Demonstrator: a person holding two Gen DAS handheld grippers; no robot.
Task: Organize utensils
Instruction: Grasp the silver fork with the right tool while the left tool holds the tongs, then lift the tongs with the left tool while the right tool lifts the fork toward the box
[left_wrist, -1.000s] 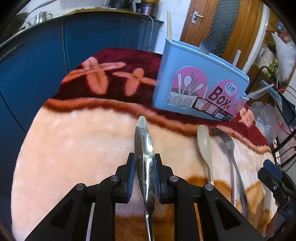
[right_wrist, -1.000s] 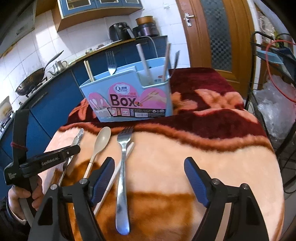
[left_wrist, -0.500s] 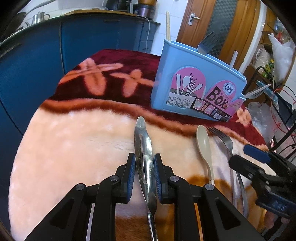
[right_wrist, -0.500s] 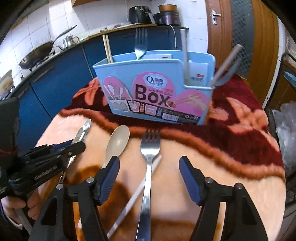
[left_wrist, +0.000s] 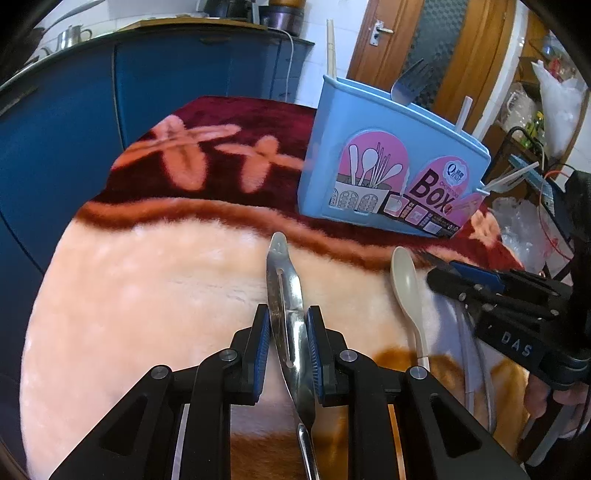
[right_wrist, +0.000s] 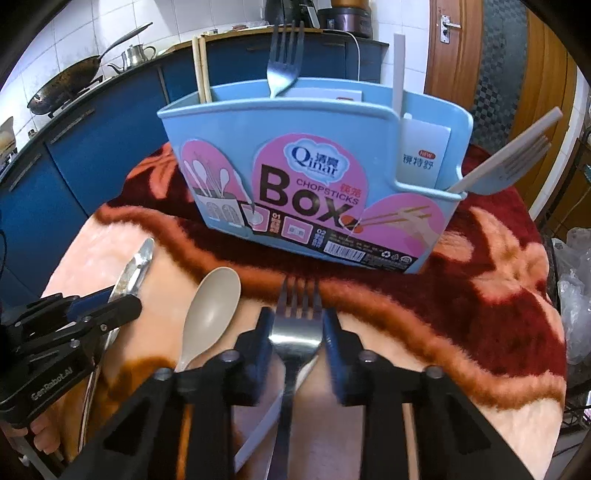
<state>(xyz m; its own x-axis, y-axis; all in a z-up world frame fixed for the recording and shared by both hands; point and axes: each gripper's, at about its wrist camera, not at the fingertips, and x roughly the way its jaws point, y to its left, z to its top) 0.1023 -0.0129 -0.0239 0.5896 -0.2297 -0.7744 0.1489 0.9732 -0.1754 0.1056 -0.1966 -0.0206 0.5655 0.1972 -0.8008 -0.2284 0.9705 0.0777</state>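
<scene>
Fork (right_wrist: 293, 347) handle and peeler (left_wrist: 286, 314) handle, cut off at bottom edge.

Black claw (left_wrist: 287, 341), blue pads (left_wrist: 263, 334)

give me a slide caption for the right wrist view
Right gripper closing around a steel fork before the blue chopsticks box.

Shiny metal fork (right_wrist: 295, 332) & peeler (left_wrist: 286, 314), matt plastic spoon (right_wrist: 210, 314), fuzzy cloth blanket (right_wrist: 480, 295).
</scene>
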